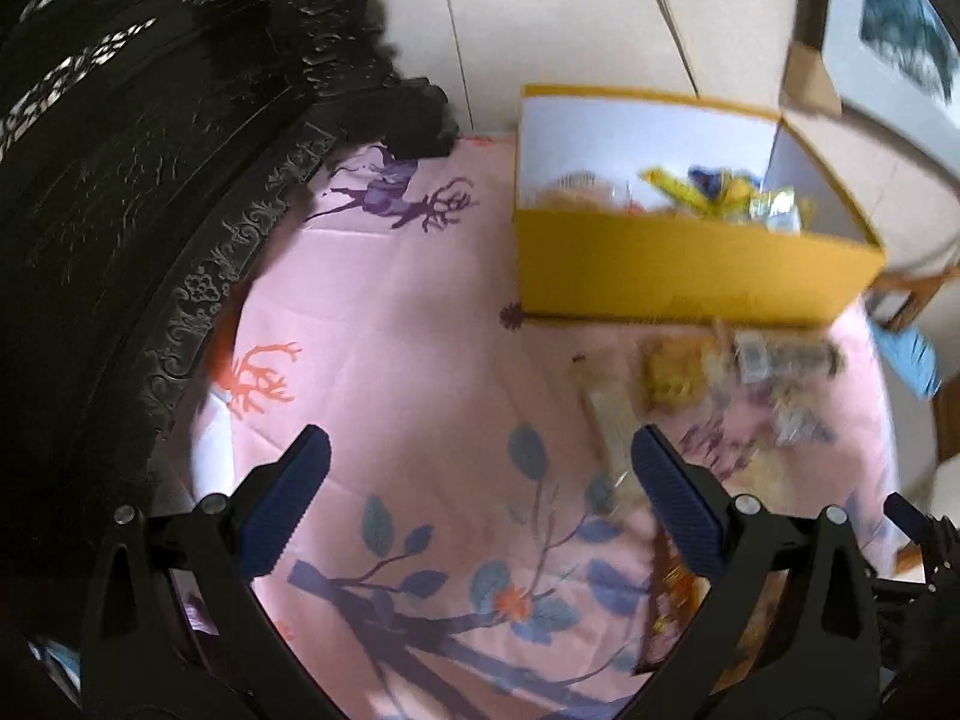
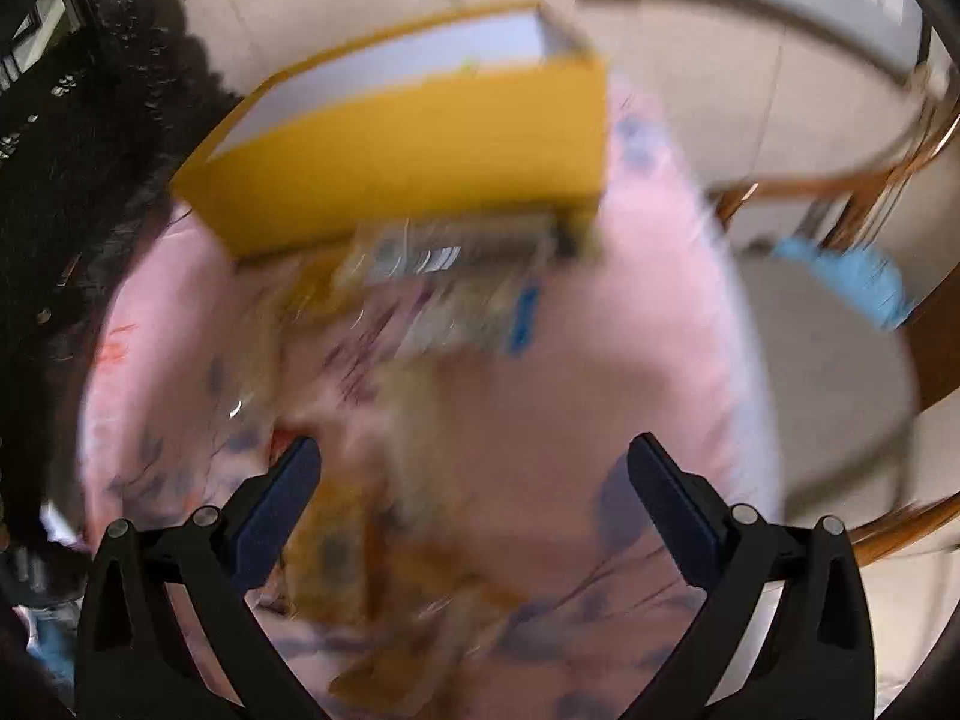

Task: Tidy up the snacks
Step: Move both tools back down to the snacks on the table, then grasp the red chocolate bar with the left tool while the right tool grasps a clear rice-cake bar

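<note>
Snacks loose beside yellow box; left hand-held gripper and right hand-held gripper wide open, empty. Next, probably: pick one.

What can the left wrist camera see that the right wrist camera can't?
Only the left wrist view looks down into the yellow box and shows snack packets already inside, plus the purple deer print and the dark carved furniture. Only the right wrist view shows the wooden chair clearly, though the picture is very blurred. Both show the box, the pink cloth, loose snacks lying in front of the box, and an open, empty hand-held gripper: left, right.
</note>
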`<state>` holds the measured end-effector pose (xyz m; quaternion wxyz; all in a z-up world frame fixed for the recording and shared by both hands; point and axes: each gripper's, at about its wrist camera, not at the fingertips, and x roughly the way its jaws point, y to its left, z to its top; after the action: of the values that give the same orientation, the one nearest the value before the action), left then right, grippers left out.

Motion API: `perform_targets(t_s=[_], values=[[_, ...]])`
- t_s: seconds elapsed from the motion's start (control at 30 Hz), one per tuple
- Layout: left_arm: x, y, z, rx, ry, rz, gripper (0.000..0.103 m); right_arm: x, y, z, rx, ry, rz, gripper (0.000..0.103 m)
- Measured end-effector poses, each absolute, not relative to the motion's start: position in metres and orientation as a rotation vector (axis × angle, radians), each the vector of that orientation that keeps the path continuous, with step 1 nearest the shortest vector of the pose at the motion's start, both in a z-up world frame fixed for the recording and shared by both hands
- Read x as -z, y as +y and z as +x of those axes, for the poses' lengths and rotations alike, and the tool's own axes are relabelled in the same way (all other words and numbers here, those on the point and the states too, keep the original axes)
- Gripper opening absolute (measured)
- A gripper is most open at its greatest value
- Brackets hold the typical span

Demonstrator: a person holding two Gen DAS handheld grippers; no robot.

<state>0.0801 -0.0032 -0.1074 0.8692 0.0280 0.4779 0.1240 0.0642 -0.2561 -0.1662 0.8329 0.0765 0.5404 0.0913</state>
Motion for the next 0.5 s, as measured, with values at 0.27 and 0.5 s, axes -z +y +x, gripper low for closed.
perform_targets(t_s=[0.27, 0.5], values=[[0.141, -0.007, 0.043, -0.031, 1.099, 0.189, 0.101, 0.220, -0.222, 0.091, -0.223, 1.159, 0.106, 0.102], [0.174, -0.010, 0.020, 0.105, 1.146, 0.159, 0.101, 0.209, -0.186, 0.079, -0.148, 1.179, -0.066, 0.029]])
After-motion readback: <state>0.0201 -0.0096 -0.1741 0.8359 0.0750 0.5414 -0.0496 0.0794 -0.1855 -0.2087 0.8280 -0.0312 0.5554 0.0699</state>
